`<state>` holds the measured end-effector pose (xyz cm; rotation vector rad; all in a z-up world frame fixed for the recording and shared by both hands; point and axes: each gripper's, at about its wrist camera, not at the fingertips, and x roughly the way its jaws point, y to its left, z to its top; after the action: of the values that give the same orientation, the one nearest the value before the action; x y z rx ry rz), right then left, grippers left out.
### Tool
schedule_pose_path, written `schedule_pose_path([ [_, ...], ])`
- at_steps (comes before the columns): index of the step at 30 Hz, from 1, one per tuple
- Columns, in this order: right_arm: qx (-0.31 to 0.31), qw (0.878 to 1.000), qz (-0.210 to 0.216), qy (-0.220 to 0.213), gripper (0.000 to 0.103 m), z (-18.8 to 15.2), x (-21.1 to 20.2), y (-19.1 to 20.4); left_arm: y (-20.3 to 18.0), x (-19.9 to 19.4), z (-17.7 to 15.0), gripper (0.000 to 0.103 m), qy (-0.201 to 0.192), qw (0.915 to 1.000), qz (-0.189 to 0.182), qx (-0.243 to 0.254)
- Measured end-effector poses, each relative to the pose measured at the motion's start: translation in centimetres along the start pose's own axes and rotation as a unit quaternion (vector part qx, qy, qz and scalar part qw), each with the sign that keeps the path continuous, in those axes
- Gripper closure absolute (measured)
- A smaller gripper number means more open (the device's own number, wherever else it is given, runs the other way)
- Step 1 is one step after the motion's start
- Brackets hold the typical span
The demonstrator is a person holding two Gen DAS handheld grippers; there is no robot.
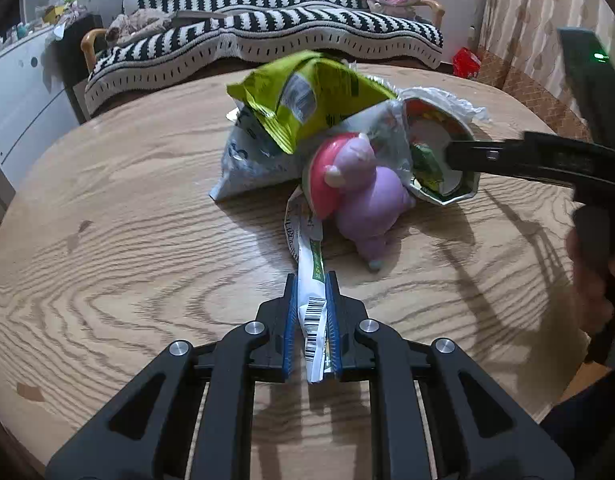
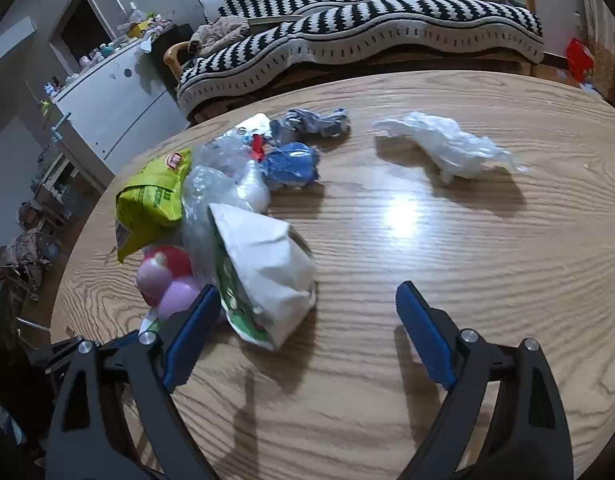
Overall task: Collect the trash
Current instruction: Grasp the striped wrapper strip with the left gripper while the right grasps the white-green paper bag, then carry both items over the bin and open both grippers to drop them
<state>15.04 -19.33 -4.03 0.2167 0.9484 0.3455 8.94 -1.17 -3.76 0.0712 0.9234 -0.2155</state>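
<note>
My left gripper (image 1: 312, 280) is shut on a long white wrapper with a barcode (image 1: 313, 304), whose far end lies under a pile of trash on the wooden table (image 1: 127, 208). The pile holds a green snack bag (image 1: 303, 100), a grey-blue bag (image 1: 247, 164), a paper cup (image 1: 439, 152) and a purple and pink toy (image 1: 363, 188). My right gripper (image 2: 307, 296) is open, its left finger beside the white paper cup (image 2: 267, 264); one of its fingers shows in the left wrist view (image 1: 507, 156) at the cup's mouth.
Further back on the table lie a blue crumpled wrapper (image 2: 291, 166), a grey crumpled wrapper (image 2: 315, 120) and a white plastic bag (image 2: 447, 146). A striped sofa (image 2: 367, 28) stands behind the table, a white cabinet (image 2: 115, 104) to the left.
</note>
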Motion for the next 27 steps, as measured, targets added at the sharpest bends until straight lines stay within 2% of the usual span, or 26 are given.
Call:
schedule_pose_path([
  [4,-0.001,1.000,0.014,0.001,0.024,0.4,1.0,0.6,0.2,-1.0,-0.3,0.090,-0.004,1.0000,-0.004,-0.002],
  [7,0.003,1.000,0.024,0.004,0.037,0.5,1.5,0.7,0.4,-1.3,-0.2,0.090,-0.005,1.0000,-0.005,-0.006],
  [9,0.001,0.999,0.031,0.010,0.056,0.4,1.8,0.9,0.4,-1.6,-0.1,0.090,-0.008,0.9999,-0.006,-0.008],
  [12,-0.014,1.000,0.013,-0.001,0.059,0.1,1.0,1.4,0.4,-2.3,0.1,0.090,-0.017,0.9998,-0.004,-0.010],
  [17,-0.017,0.999,-0.015,-0.033,0.060,-0.2,-2.9,0.6,0.2,-3.9,0.9,0.090,-0.038,0.9991,-0.006,-0.018],
  [24,0.001,0.996,-0.078,-0.043,0.060,-1.9,-8.7,-3.9,-1.7,-6.2,2.5,0.090,-0.077,0.9964,-0.030,-0.021],
  [27,0.015,0.993,-0.105,-0.050,0.059,-3.2,-11.8,-6.5,-3.5,-6.9,3.5,0.090,-0.093,0.9942,-0.051,-0.020],
])
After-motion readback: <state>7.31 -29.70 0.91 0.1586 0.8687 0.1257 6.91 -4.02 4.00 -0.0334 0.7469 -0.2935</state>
